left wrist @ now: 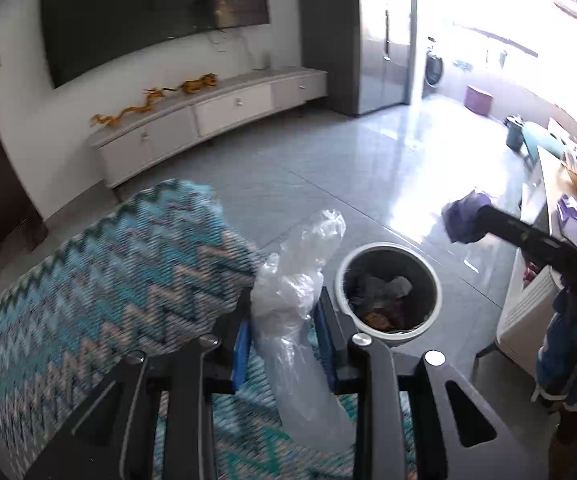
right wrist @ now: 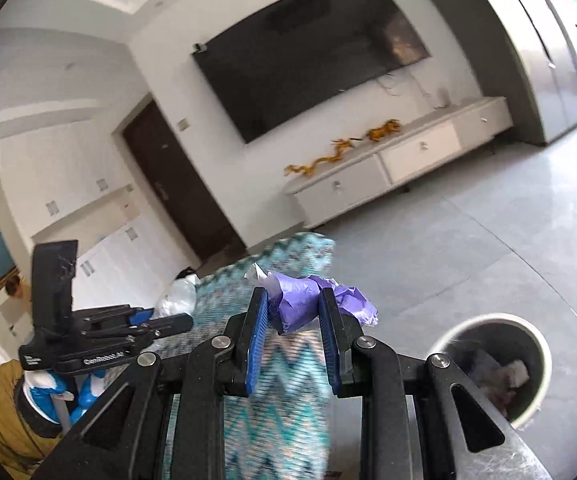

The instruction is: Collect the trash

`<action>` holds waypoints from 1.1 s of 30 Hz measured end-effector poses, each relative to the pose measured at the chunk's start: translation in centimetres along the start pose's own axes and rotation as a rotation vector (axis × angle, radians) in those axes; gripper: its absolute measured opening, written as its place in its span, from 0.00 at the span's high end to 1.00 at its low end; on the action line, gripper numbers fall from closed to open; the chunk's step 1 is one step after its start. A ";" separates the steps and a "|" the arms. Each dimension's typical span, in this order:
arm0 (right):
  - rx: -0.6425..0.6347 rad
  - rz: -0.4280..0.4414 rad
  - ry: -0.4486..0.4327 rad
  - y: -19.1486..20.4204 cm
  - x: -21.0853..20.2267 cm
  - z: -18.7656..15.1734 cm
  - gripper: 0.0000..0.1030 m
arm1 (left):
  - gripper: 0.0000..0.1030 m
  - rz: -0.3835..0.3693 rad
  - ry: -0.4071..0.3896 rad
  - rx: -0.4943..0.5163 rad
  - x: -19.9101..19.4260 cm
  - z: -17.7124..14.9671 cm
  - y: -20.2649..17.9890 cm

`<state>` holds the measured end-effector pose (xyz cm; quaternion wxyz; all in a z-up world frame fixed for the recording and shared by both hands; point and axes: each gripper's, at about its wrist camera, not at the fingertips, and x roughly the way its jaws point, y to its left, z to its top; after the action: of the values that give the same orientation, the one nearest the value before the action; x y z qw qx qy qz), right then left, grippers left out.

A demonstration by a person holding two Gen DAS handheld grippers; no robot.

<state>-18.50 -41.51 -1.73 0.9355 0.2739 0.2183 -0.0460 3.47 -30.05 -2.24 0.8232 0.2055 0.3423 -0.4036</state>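
**Two pieces of trash held, bin just ahead**

The left gripper (left wrist: 282, 332) is closed on a crumpled clear plastic bag (left wrist: 300, 304), which sticks up between its blue pads and hangs down toward the camera. The right gripper (right wrist: 294, 320) is clamped on a wad of purple paper (right wrist: 308, 300), with a bit of white showing at the wad's far left edge. Both pieces are off the floor, above a blue zigzag rug (left wrist: 120, 272).

The bin (left wrist: 388, 284) stands on the grey tiled floor just right of the rug. It is round, pale-rimmed, and already holds scraps. In the left wrist view it sits just right of the plastic bag; in the right wrist view it lies low and to the right of the purple paper.

The step in hand looks like carrying both pieces to the bin. To do it well, each gripper should be brought squarely over the opening before the jaws open, one after the other so they do not crowd the rim. The plastic bag is long and light, so it may drape over the edge or drift; lowering its hanging end inside the rim first would help. The paper wad should drop cleanly.
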 end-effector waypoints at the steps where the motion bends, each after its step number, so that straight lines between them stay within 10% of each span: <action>1: 0.008 -0.010 0.004 -0.7 0.1 0.0 0.75 | 0.73 -0.010 0.007 0.007 0.7 0.4 -0.6; 23: 0.197 -0.268 0.215 -16.6 7.0 -2.8 0.72 | 0.61 -0.248 0.234 -0.108 18.2 7.1 -9.8; 33: 0.238 -0.361 0.280 -19.4 7.8 -4.7 0.56 | 0.45 -0.267 0.202 -0.160 16.9 7.1 -8.4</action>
<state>-17.27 -55.12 -18.25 0.8340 0.3424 0.3840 -0.1994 7.00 -48.22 -10.28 0.7376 0.1317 0.4785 -0.4579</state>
